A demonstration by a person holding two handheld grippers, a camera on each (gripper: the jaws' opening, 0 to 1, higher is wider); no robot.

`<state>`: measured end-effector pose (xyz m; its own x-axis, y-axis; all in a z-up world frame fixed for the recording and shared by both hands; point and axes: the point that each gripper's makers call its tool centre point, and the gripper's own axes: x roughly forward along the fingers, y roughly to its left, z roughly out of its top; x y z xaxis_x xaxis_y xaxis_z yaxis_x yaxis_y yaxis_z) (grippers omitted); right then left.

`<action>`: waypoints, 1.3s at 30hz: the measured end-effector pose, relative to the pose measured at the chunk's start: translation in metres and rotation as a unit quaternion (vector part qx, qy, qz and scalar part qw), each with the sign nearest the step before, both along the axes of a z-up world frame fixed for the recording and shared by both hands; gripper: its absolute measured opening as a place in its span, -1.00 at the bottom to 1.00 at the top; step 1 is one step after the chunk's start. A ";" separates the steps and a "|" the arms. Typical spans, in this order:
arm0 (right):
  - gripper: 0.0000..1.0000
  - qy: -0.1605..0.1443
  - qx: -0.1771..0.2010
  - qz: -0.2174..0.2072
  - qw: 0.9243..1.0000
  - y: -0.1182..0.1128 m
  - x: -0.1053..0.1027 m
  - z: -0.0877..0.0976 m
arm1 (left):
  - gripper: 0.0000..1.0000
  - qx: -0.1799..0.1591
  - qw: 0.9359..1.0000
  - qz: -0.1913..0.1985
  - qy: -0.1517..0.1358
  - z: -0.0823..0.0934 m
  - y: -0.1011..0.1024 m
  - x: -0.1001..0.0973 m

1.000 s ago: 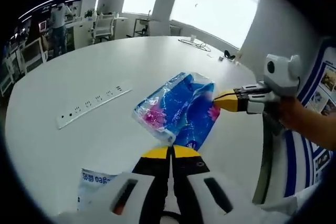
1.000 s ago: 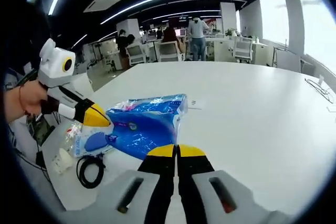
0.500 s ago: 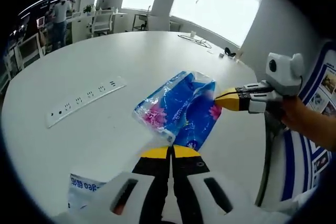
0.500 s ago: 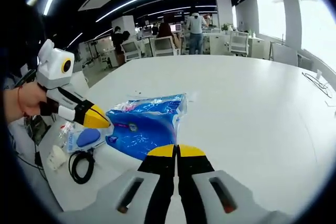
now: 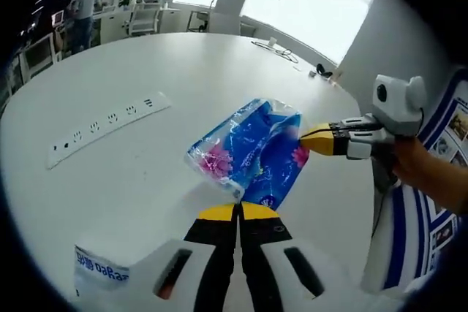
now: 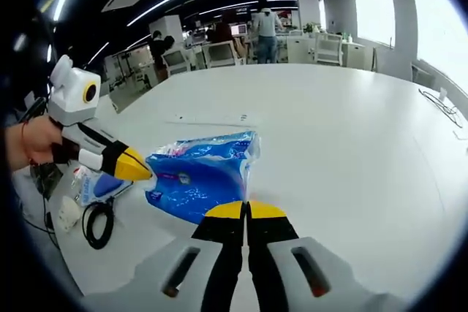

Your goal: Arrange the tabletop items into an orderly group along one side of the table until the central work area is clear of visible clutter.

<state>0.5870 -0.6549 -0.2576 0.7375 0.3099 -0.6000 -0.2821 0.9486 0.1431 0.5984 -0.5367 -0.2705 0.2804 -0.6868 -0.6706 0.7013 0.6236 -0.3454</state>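
Observation:
A blue plastic pack (image 5: pixel 248 153) with pink and white print hangs between both grippers over the white table (image 5: pixel 131 180). My left gripper (image 5: pixel 238 212) is shut on the pack's near corner. In the right gripper view it enters from the left (image 6: pixel 139 168) at the pack's (image 6: pixel 201 174) left end. My right gripper (image 6: pixel 246 210) is shut on the pack's near edge. It reaches into the left gripper view from the right (image 5: pixel 313 140), pinching the pack's far end, with a person's hand (image 5: pixel 417 166) behind it.
A white power strip (image 5: pixel 106 128) lies on the table to the left. A white packet with blue print (image 5: pixel 102 273) sits near the bottom left. A black cable coil (image 6: pixel 95 222) and a small blue-and-clear packet (image 6: pixel 99 184) lie by the table edge. Cables (image 5: pixel 274 49) rest at the far side.
Both views have shifted while the pack stays fixed between the two shut grippers. The power strip and the edge clutter now sit lower and further left in view.

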 end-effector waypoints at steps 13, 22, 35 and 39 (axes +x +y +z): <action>-1.00 0.029 0.006 -0.006 1.000 -0.016 0.001 -0.037 | -1.00 0.009 1.000 0.001 0.021 -0.032 -0.016 0.005; -1.00 0.043 0.010 -0.010 0.999 -0.023 0.001 -0.053 | -1.00 0.013 0.999 0.000 0.033 -0.047 -0.023 0.004; -1.00 0.053 0.015 -0.013 0.998 -0.025 0.000 -0.064 | -1.00 0.014 0.999 0.002 0.034 -0.056 -0.024 0.006; -1.00 0.055 0.013 -0.015 0.998 -0.026 0.000 -0.066 | -1.00 0.012 0.999 0.002 0.034 -0.056 -0.025 0.007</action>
<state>0.5874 -0.6812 -0.3238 0.6764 0.3044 -0.6706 -0.2341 0.9522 0.1962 0.6055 -0.5621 -0.3263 0.2365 -0.6688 -0.7048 0.6744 0.6352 -0.3765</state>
